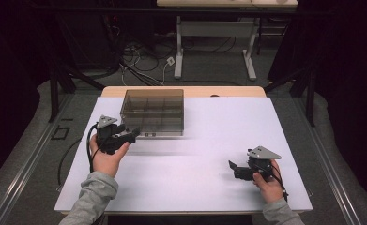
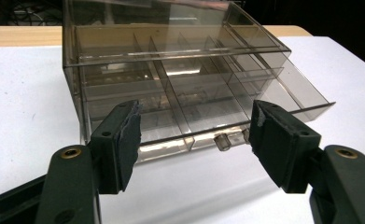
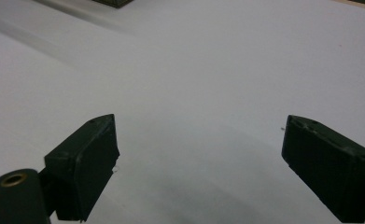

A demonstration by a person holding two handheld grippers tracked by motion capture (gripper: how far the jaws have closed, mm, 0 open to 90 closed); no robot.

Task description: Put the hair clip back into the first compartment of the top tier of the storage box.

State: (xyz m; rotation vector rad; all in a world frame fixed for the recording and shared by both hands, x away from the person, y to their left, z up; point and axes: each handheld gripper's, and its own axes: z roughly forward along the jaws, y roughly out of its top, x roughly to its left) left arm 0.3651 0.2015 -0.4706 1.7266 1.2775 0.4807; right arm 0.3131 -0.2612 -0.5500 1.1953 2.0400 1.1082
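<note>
A smoky clear plastic drawer box point(image 1: 153, 111) stands on the white table top point(image 1: 209, 140) at the back left. In the left gripper view the box point(image 2: 171, 79) shows inner dividers, and its lower drawer point(image 2: 283, 93) sticks out to the right, with a small clear knob point(image 2: 222, 141) on its front. My left gripper point(image 1: 127, 136) is open just in front of the box, its jaws point(image 2: 194, 140) spread either side of the knob without touching it. My right gripper point(image 1: 232, 165) rests open near the front right of the table, with nothing between its jaws point(image 3: 199, 154).
The white sheet covers a wooden table whose edge point(image 1: 237, 91) shows at the back. Beyond it stand a desk frame point(image 1: 214, 42) and loose cables point(image 1: 139, 61) on the floor. A corner of the box point(image 3: 115, 3) appears at the top of the right gripper view.
</note>
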